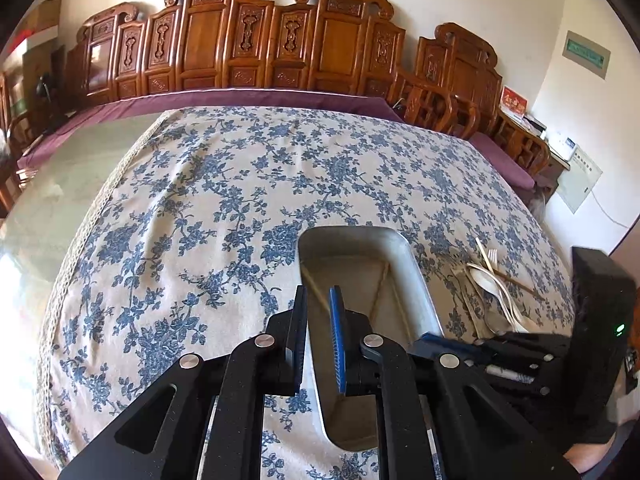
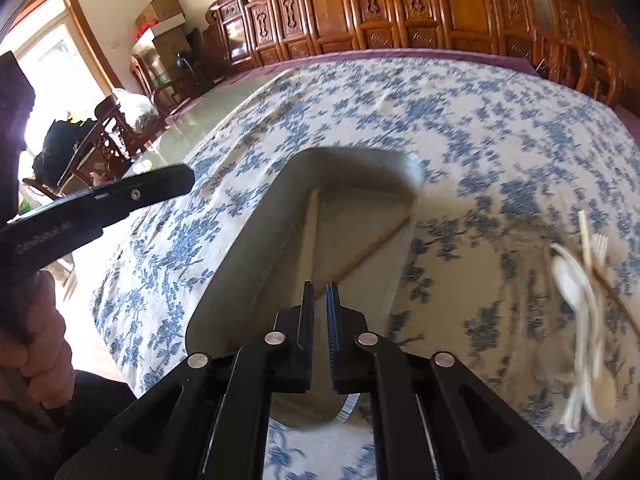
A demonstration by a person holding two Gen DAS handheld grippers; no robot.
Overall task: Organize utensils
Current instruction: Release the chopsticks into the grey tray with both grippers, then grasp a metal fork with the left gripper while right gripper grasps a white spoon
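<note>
On the blue-flowered cream tablecloth (image 1: 200, 208), the left gripper (image 1: 318, 336) hangs slightly spread, empty, over the oblong grey metal tray (image 1: 416, 264) holding wooden chopsticks (image 2: 370, 246). The right gripper (image 2: 320, 340) is nearly pressed together, empty. Pale spoons and forks (image 2: 584, 292) lie at three o'clock.

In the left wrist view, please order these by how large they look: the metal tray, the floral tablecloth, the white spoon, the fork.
1. Floral tablecloth, by far the largest.
2. Metal tray.
3. White spoon.
4. Fork, though most of it lies hidden in the pile, so spoon against fork is unsure.
</note>
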